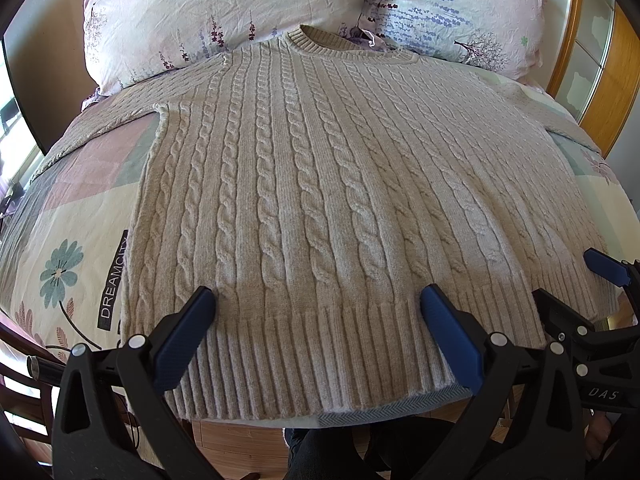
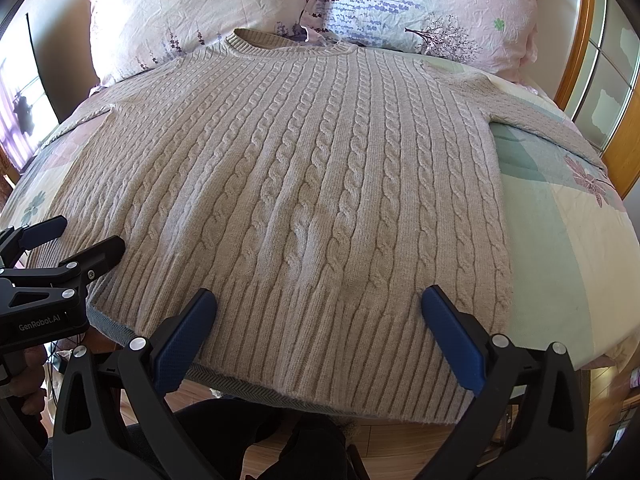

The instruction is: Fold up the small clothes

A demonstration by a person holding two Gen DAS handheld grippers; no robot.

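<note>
A beige cable-knit sweater (image 1: 320,184) lies flat and face up on the bed, collar toward the pillows, ribbed hem at the near edge, sleeves spread to both sides; it also shows in the right wrist view (image 2: 304,184). My left gripper (image 1: 318,312) is open and empty, hovering over the left part of the hem. My right gripper (image 2: 319,312) is open and empty over the right part of the hem. The right gripper (image 1: 576,280) shows at the right of the left wrist view, and the left gripper (image 2: 84,236) at the left of the right wrist view.
Two floral pillows (image 1: 224,12) (image 2: 420,4) lean at the head of the bed. The patchwork bedsheet (image 1: 72,232) shows on both sides of the sweater. A wooden frame with glass panels (image 2: 608,64) stands at the right. Wood floor (image 2: 400,444) lies below the near edge.
</note>
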